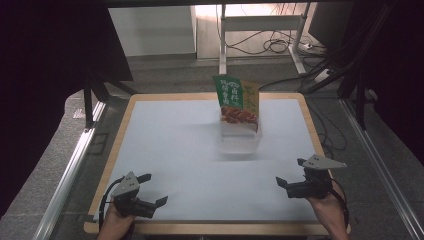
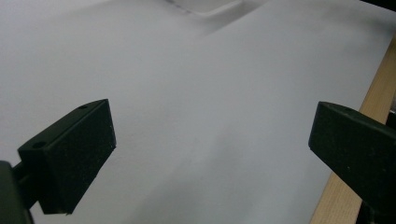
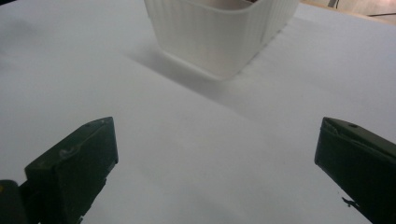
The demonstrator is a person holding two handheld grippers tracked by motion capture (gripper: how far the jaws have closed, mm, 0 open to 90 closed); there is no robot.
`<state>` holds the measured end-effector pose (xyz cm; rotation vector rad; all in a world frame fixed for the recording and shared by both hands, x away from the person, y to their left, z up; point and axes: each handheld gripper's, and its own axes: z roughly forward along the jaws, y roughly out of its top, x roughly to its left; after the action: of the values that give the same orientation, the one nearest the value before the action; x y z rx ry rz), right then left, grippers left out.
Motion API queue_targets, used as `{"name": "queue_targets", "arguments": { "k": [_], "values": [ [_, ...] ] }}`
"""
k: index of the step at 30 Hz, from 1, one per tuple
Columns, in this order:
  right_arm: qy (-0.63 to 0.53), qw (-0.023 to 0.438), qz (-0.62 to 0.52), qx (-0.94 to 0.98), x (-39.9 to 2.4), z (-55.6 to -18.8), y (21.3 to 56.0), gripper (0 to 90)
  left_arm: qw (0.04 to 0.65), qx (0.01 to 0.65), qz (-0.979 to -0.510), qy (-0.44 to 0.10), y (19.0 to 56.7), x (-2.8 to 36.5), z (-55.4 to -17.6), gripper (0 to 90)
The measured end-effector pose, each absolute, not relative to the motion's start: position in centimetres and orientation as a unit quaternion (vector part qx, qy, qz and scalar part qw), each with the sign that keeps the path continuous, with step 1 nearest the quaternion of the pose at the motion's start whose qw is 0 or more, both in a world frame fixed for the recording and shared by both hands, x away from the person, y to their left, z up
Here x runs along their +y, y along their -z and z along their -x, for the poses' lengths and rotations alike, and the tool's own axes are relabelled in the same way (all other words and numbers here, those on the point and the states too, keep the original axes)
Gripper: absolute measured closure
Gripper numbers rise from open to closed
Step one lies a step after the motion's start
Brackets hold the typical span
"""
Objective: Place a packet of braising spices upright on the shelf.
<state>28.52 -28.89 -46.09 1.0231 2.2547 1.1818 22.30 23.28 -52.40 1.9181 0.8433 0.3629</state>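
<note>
The green and yellow printed food packet, with a picture of a browned dish on its front, stands upright in a white ribbed plastic tub toward the far middle of the white-covered table, leaning slightly so that its top rises well above the tub's rim. Judging by how things lie, the packet is already seated in the tub and nothing else waits on the table to be packed, so the placing looks done; or, if the packet is meant to come out, that work has not begun, and the pictures do not settle which. The left gripper rests low at the near left edge of the table, its jaws spread wide with nothing between them, which the left gripper view confirms: bare white sheet between two black pads and the wooden table edge beside the right one. The right gripper sits at the near right, also spread wide and empty; its own view looks straight at the tub's ribbed wall, which stands well apart from the jaws. Both grippers are far from the packet, touching nothing.
</note>
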Motion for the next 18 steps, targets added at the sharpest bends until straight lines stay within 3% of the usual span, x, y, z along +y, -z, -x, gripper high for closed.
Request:
{"name": "queue_targets", "arguments": {
  "k": [18],
  "values": [
    [-0.382,0.190,-0.384,0.819,-30.5,-27.3,48.7,0.0,0.484,0.346,-0.790,-0.149,52.4,23.2,-22.3,0.5]
  ]
}}
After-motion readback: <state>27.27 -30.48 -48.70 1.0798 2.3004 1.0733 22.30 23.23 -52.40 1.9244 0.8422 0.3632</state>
